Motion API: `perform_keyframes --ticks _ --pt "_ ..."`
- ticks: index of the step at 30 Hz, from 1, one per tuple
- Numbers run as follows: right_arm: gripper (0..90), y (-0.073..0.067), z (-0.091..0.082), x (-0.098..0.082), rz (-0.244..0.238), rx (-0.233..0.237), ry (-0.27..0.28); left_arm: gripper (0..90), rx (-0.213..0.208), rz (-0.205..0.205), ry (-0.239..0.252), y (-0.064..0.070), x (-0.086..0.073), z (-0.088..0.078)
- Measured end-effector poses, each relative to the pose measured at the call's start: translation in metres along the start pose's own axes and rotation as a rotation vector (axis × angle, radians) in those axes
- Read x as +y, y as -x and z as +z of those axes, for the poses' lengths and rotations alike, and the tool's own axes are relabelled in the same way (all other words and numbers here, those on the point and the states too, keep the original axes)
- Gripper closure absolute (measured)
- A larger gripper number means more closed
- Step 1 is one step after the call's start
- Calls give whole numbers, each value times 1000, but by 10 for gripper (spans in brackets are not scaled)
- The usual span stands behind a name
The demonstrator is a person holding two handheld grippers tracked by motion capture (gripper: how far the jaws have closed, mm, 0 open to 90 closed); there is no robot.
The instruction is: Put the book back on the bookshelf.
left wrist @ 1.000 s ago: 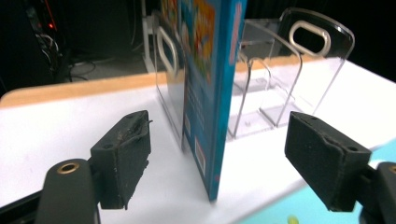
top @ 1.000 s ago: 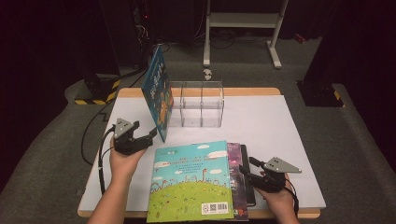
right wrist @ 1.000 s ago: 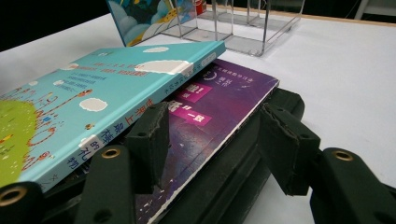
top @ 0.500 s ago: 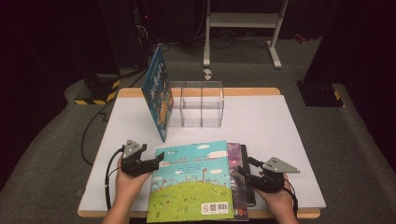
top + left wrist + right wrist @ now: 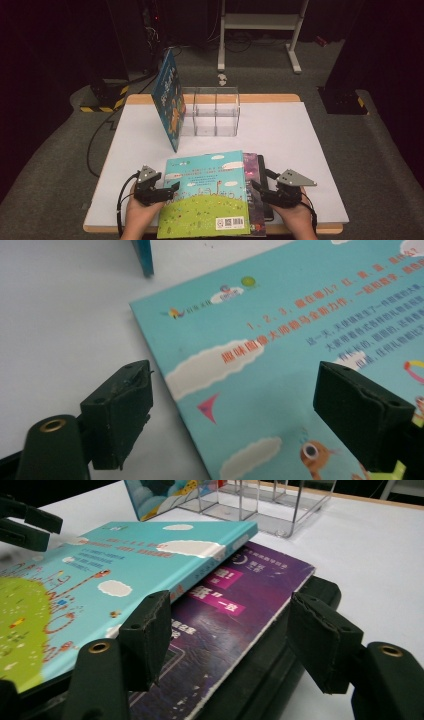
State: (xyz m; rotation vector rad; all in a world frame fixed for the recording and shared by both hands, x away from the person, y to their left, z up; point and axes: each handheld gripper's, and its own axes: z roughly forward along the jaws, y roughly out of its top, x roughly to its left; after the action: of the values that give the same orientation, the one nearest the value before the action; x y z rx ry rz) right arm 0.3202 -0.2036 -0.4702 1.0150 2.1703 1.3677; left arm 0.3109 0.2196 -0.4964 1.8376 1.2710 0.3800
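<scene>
My left gripper [image 5: 172, 189] jaws have just been opening, now wide astride the left edge of the turquoise hardcover picture book [image 5: 207, 192]; right gripper [image 5: 259, 188] parted too, gripping nothing. Book lies atop a purple paperback [image 5: 240, 630]. Judged: approach step; next, close on the edges and lift.

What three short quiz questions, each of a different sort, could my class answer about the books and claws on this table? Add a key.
1. True or false: the turquoise book lies on top of the purple book.
2. What leans against the clear organizer?
3. The left claw is: A open at the turquoise book's left edge, B shut on it, C inside the organizer.

Key: 1 true; 2 an upright blue book; 3 A.
</scene>
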Motion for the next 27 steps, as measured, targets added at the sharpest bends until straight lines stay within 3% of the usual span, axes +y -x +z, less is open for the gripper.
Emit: perform_keyframes --ticks 9,14,18,27 --pt "321 -20 5 6 -38 33 -13 145 -65 -68 -10 2 -12 -5" --pt "317 -27 8 7 -52 44 -22 140 -83 -72 -51 4 -15 0" --pt "314 -28 9 7 -54 45 -28 126 -66 -68 -50 6 -15 0" --pt "327 -29 11 7 -47 51 -34 208 -71 -97 -40 4 -15 -1"
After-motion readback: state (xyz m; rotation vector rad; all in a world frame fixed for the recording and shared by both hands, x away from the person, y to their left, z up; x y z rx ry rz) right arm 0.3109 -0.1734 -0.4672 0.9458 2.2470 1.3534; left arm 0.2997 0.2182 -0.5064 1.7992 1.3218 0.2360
